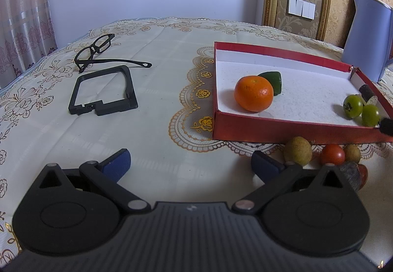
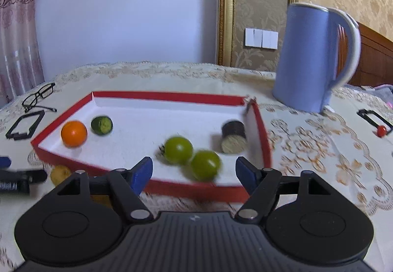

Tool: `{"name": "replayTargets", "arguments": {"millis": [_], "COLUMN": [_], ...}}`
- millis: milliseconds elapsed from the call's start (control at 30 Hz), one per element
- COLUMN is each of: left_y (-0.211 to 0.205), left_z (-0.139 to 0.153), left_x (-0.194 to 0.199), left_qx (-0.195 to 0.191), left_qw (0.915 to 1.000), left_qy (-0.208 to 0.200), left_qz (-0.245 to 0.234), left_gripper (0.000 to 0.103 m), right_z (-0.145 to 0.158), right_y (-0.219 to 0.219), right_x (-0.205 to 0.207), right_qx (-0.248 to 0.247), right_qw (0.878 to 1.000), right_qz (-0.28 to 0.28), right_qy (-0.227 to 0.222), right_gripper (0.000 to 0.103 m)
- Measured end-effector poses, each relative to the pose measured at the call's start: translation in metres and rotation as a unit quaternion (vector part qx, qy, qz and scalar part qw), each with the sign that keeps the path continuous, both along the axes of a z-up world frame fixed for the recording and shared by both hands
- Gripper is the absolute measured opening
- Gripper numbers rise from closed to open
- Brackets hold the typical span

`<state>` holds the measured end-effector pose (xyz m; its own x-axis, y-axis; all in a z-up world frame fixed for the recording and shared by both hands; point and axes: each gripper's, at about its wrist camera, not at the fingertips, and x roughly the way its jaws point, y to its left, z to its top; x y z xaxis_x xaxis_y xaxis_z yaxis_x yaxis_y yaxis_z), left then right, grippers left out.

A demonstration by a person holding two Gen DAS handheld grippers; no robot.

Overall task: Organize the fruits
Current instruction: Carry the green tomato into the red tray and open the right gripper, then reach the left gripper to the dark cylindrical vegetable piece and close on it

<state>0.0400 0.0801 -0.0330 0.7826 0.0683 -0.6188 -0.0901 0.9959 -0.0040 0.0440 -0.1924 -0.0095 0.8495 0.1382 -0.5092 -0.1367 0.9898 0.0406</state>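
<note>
- My left gripper (image 1: 190,161) hangs with jaws spread and empty over the lace tablecloth (image 1: 159,63); my right gripper (image 2: 194,171) is likewise apart, empty, at the red box's (image 2: 196,189) near wall.
- Loose fruit (a kiwi (image 1: 297,150), a red tomato (image 1: 332,154)) waits just outside that wall.
- Inside: two green tomatoes (image 2: 178,149), touching; farther off a tangerine (image 1: 253,93).
- Risk, I judge: nudging the round fruit sends it rolling.
- Beyond: spectacles (image 1: 98,49), blue kettle (image 2: 309,58), gilt-trimmed wall.
</note>
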Motion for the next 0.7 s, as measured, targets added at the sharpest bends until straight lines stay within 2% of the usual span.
{"name": "replayTargets", "arguments": {"millis": [100, 300, 367, 433, 500, 700], "left_y": [0.0, 0.001, -0.001, -0.006, -0.011, -0.036], "left_z": [0.0, 0.008, 0.015, 0.022, 0.027, 0.034], "left_x": [0.0, -0.012, -0.019, -0.028, -0.036, -0.058], "left_qx": [-0.001, -0.023, -0.032, -0.028, -0.026, -0.061], "left_qw": [1.0, 0.9994, 0.9986, 0.9977, 0.9966, 0.9901], "left_qy": [-0.001, -0.02, -0.03, -0.04, -0.05, -0.061], "left_qz": [-0.001, -0.017, -0.031, -0.047, -0.061, -0.111], "left_gripper": [0.103, 0.103, 0.103, 0.103, 0.103, 0.103], "right_z": [-0.003, -0.016, -0.022, -0.026, -0.027, -0.028], "right_y": [-0.013, -0.043, -0.053, -0.065, -0.072, -0.071], "right_x": [-0.016, -0.028, -0.023, -0.021, -0.022, -0.023], "right_qx": [-0.003, 0.01, 0.019, 0.052, 0.075, 0.07], "right_qw": [1.0, 0.999, 0.998, 0.995, 0.994, 0.995], "right_qz": [-0.012, -0.039, -0.055, -0.06, -0.058, -0.055], "right_qy": [-0.001, 0.023, 0.038, 0.054, 0.05, 0.052], "right_gripper": [0.084, 0.084, 0.084, 0.085, 0.085, 0.088]}}
